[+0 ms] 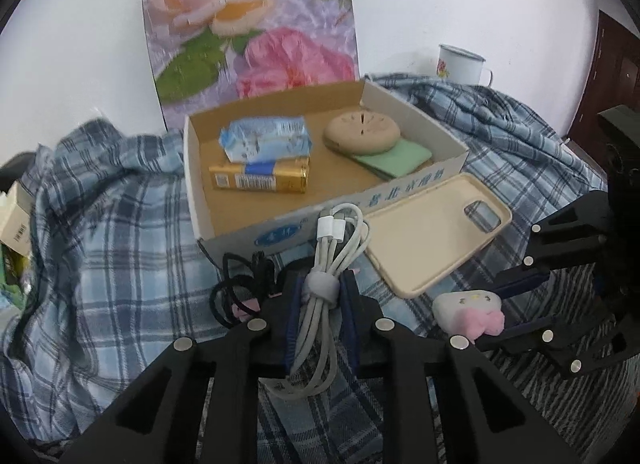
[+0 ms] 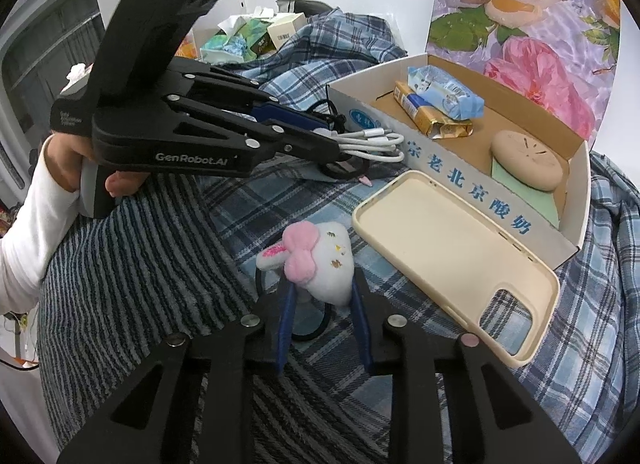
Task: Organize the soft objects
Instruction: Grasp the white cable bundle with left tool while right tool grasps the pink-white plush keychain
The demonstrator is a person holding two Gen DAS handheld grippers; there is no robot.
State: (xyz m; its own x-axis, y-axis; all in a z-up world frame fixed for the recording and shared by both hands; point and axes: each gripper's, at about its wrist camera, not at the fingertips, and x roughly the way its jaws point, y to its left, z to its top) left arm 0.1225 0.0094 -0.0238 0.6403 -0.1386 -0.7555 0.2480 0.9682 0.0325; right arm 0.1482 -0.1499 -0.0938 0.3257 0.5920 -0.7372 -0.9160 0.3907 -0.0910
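Left gripper [image 2: 340, 145]: black plastic frame, silver screws, blue finger pads, white "GenRobot.AI" lettering, grey handle. Hand [image 2: 116, 183]: bare skin, white sleeve. Right gripper [image 2: 324, 296]: matching black frame.

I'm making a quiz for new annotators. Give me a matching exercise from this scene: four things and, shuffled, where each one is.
Things:
1. white cable bundle
2. plush bunny hair tie
3. cream phone case
4. tan round pad

Places:
A. inside the cardboard box, on a green cloth
B. between the left gripper fingers
C. on the plaid cloth, beside the box
D. between the right gripper fingers

Pairs: 1-B, 2-D, 3-C, 4-A
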